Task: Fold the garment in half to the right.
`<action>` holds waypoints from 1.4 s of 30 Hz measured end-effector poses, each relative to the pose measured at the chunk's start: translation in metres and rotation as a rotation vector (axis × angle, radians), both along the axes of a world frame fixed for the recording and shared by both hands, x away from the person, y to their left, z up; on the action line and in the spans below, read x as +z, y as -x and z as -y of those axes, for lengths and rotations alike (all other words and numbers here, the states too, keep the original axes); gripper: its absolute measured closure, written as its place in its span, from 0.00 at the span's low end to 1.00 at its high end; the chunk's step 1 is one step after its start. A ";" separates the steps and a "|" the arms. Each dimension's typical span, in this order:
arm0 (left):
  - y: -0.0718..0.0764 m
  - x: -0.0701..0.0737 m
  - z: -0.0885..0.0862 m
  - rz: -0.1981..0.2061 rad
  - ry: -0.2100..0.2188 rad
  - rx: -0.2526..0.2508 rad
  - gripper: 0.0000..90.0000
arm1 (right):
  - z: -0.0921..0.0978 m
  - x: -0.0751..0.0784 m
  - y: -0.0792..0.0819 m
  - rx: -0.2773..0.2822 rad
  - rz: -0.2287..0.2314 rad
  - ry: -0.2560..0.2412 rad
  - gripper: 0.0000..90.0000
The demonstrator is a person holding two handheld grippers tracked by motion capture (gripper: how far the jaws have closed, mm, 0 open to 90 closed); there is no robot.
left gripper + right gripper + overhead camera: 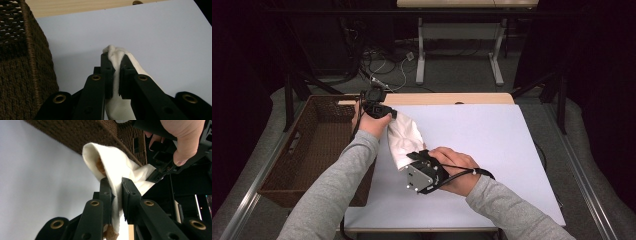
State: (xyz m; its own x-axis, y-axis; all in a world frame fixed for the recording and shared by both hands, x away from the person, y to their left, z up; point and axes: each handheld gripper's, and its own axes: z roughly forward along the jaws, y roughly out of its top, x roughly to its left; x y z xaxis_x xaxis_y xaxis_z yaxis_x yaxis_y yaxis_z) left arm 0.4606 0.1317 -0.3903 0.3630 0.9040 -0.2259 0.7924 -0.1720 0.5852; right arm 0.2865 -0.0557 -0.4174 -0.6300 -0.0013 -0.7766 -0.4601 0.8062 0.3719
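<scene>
The white cloth point(404, 139) hangs stretched between my two sets of tongs, lifted above the left part of the tabletop point(492, 145), just right of the basket. My left tongs point(377, 107) pinch its far end; in the left gripper view the jaws are drawn narrow with a fold of the cloth point(115, 65) clamped between them, a little of it bulging past the tips. My right tongs point(412, 159) hold the near end, and in the right gripper view the jaws are likewise closed down on the cloth point(117, 172), which loops up beyond the tips and runs on toward the other hand point(183, 137). Inside that loop I see a small brown patch, but I cannot tell what it is.

The nearest neighbour is the brown woven basket point(319, 150), standing at the left edge of the tabletop; its wall rises close beside the left tongs and the cloth's far end. A light sheet covers most of the tabletop, with a strip of bare wood point(452, 98) showing along the far edge. Nothing lies on the sheet below the cloth or to its right. Beyond the tabletop, on the floor, I see loose cables point(387, 65) and the white legs of another table point(421, 55).
</scene>
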 end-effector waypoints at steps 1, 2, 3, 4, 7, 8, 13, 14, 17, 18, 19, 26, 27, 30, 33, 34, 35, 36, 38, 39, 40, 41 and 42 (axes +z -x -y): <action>0.000 0.001 -0.001 -0.004 0.011 0.002 0.94 | -0.002 0.001 0.000 0.009 0.005 0.001 0.89; -0.001 0.002 -0.003 -0.002 0.013 -0.002 0.94 | -0.003 0.003 0.000 0.010 0.007 0.003 0.89; -0.001 0.003 -0.005 -0.001 0.016 0.000 0.94 | -0.005 0.003 0.000 0.009 0.004 -0.005 0.89; -0.002 0.004 -0.005 -0.006 0.022 0.004 0.94 | -0.007 0.004 0.000 0.014 0.007 0.000 0.89; -0.004 0.006 -0.008 -0.008 0.027 0.003 0.94 | -0.012 0.007 -0.001 0.019 0.007 -0.005 0.89; -0.004 0.006 -0.008 -0.008 0.024 0.001 0.94 | -0.013 0.008 -0.002 0.031 0.016 -0.003 0.89; -0.007 0.011 -0.013 -0.009 0.018 0.002 0.94 | -0.018 0.012 -0.003 0.035 0.014 -0.005 0.89; -0.008 0.012 -0.014 -0.010 0.021 0.004 0.94 | -0.019 0.012 -0.004 0.038 0.008 -0.010 0.89; -0.010 0.018 -0.017 -0.009 0.020 0.004 0.94 | -0.022 0.014 -0.006 0.043 0.010 -0.005 0.89; -0.010 0.020 -0.019 -0.008 0.015 0.002 0.94 | -0.023 0.015 -0.007 0.044 0.009 -0.007 0.89; -0.011 0.022 -0.020 -0.006 0.013 -0.001 0.94 | -0.024 0.016 -0.007 0.042 0.008 -0.010 0.89; -0.018 0.029 -0.030 -0.013 0.006 0.002 0.94 | -0.033 0.021 -0.014 0.054 0.005 -0.021 0.89; -0.020 0.030 -0.034 -0.013 -0.001 -0.001 0.94 | -0.036 0.023 -0.016 0.058 0.010 -0.023 0.89; -0.022 0.033 -0.038 -0.014 -0.012 0.002 0.94 | -0.041 0.026 -0.019 0.062 0.011 -0.028 0.89; -0.025 0.034 -0.042 -0.016 -0.011 0.004 0.94 | -0.046 0.026 -0.021 0.064 0.010 -0.034 0.89; -0.026 0.035 -0.043 -0.016 -0.018 -0.001 0.94 | -0.047 0.026 -0.021 0.053 0.007 -0.034 0.89; -0.026 0.035 -0.044 -0.016 -0.017 -0.003 0.94 | -0.049 0.026 -0.022 0.060 0.008 -0.032 0.89; -0.026 0.035 -0.044 -0.016 -0.017 -0.003 0.94 | -0.049 0.026 -0.022 0.060 0.008 -0.032 0.89; -0.028 0.035 -0.047 -0.019 -0.012 -0.003 0.94 | -0.052 0.026 -0.023 0.059 0.010 -0.031 0.89; -0.029 0.035 -0.049 -0.020 -0.012 -0.003 0.94 | -0.055 0.027 -0.024 0.055 0.007 -0.034 0.89; -0.029 0.035 -0.049 -0.020 -0.012 -0.003 0.94 | -0.056 0.027 -0.024 0.054 0.002 -0.039 0.89; -0.029 0.036 -0.051 -0.017 -0.013 -0.007 0.94 | -0.056 0.027 -0.024 0.054 0.002 -0.039 0.89; -0.030 0.036 -0.054 -0.018 -0.010 -0.004 0.94 | -0.061 0.027 -0.025 0.052 0.002 -0.039 0.89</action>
